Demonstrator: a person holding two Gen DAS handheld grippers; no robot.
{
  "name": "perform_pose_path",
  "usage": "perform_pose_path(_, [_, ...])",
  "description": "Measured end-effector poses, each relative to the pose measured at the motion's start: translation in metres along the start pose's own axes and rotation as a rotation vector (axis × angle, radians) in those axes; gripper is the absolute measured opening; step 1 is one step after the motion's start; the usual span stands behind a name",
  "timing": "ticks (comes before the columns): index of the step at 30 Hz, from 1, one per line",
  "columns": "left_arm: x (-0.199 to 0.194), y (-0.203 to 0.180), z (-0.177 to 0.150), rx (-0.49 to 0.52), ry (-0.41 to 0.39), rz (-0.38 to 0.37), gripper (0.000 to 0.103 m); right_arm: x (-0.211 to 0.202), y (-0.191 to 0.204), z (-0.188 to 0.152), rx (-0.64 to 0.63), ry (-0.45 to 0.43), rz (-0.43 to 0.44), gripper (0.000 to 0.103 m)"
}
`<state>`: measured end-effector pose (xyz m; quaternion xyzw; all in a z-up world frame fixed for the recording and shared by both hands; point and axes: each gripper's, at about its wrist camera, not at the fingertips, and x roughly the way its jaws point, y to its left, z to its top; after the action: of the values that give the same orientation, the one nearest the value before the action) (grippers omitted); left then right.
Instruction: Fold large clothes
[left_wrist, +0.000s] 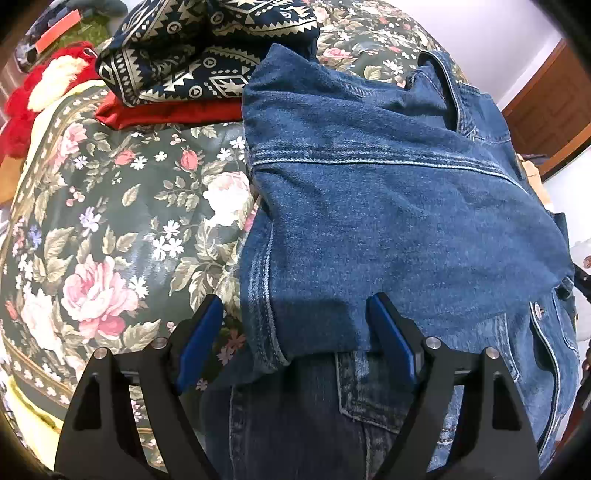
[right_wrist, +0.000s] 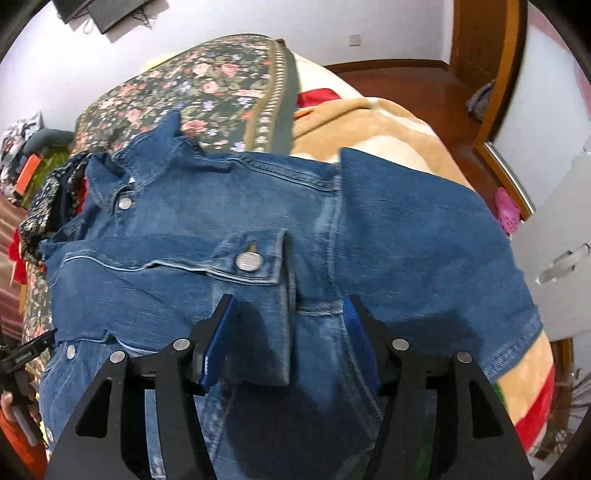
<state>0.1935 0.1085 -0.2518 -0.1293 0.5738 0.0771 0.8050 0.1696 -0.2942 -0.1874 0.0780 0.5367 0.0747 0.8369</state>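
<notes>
While both tongs (left_wrist: 295, 332) (right_wrist: 291, 332) gape, gripping nothing — one denim jacket (left_wrist: 388, 206), half-folded.

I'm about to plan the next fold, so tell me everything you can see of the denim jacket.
The denim jacket is mid-blue cotton-looking denim with pale topstitching, metal buttons and a buttoned chest pocket flap. It lies on the floral bedspread, partly folded: one sleeve is laid across the body, the collar points away. Its far edge abuts a patterned navy cloth stacked on a red one. The left claw and right claw are both open just over the near edge; whether either touches the denim is unclear.
</notes>
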Motion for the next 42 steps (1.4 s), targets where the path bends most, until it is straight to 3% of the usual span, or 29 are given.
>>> perform_pose_path(4, [-0.012,-0.007,0.003,0.043,-0.001,0.027,0.081,-0.015,-0.008,0.007,0.021,-0.038,0.010,0.055])
perform_pose_path(8, [-0.032,-0.011,0.004,0.033,-0.036,-0.015,0.081,-0.014,-0.005,0.021,0.024,-0.044,0.026,0.055])
perform_pose_path(16, [-0.062,-0.032,0.015,0.065,-0.121,-0.022,0.081,0.038,0.032,0.023,-0.043,0.112,0.105,0.055])
perform_pose_path(20, [-0.066,-0.046,0.020,0.100,-0.140,-0.022,0.081,0.051,0.038,0.019,-0.047,0.104,0.077,0.058])
perform_pose_path(22, [-0.066,-0.053,0.021,0.108,-0.145,-0.026,0.081,0.050,0.036,0.020,-0.020,0.103,0.073,0.055])
perform_pose_path(24, [-0.065,-0.057,0.024,0.111,-0.149,-0.037,0.081,0.044,0.036,0.023,-0.029,0.075,0.049,0.036])
perform_pose_path(28, [-0.066,-0.069,0.029,0.127,-0.169,-0.036,0.081,0.027,0.044,0.029,-0.079,0.002,0.043,0.027])
perform_pose_path(32, [-0.068,-0.080,0.033,0.160,-0.194,-0.017,0.081,0.004,0.050,0.041,-0.117,-0.124,-0.006,0.026])
perform_pose_path(35, [-0.069,-0.086,0.034,0.191,-0.208,0.006,0.081,0.000,0.055,0.051,-0.120,-0.160,-0.010,0.026])
perform_pose_path(38, [-0.069,-0.092,0.034,0.214,-0.215,0.016,0.081,0.015,0.059,0.053,-0.134,-0.140,-0.046,0.026])
perform_pose_path(42, [-0.068,-0.094,0.035,0.213,-0.215,0.003,0.081,0.048,0.050,0.046,-0.112,-0.039,-0.070,0.027])
